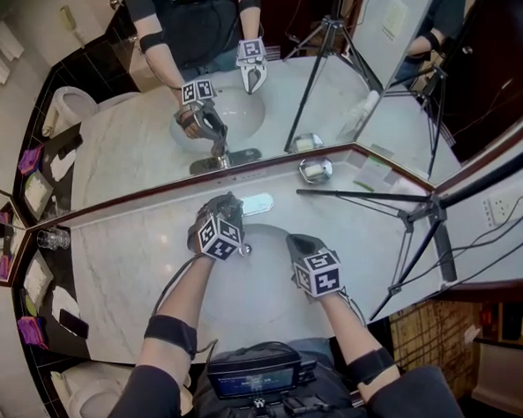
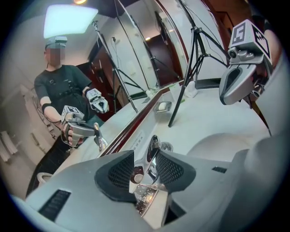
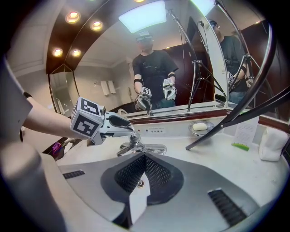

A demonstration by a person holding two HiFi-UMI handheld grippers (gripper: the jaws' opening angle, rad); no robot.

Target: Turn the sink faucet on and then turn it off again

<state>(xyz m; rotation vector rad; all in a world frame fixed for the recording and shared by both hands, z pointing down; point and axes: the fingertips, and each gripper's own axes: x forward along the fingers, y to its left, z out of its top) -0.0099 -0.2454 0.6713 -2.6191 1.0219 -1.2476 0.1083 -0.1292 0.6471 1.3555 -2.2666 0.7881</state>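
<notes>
Chrome, polished and rigid: the faucet (image 3: 149,148) is fixed to the marble counter (image 1: 125,266) at the back rim of the basin (image 1: 269,294), just below the mirror.

Left gripper (image 2: 146,164): pitched downward, jaws clamped on the faucet's lever (image 2: 152,147), one ribbed pad on each flank.

Handling of the lever, as a judgement:
- It is solid metal and will not flex. It should pivot on the fixed body with light to moderate resistance.
- The smooth plating is probably slippery, more so if wet. Keep the pads square on both flanks.
- Take hold toward the free end for leverage, and guide the lever along its arc.

No water stream shows at the spout in the right gripper view.

Right gripper (image 3: 143,168): jaws together, empty, over the basin, apart from the faucet.
</notes>
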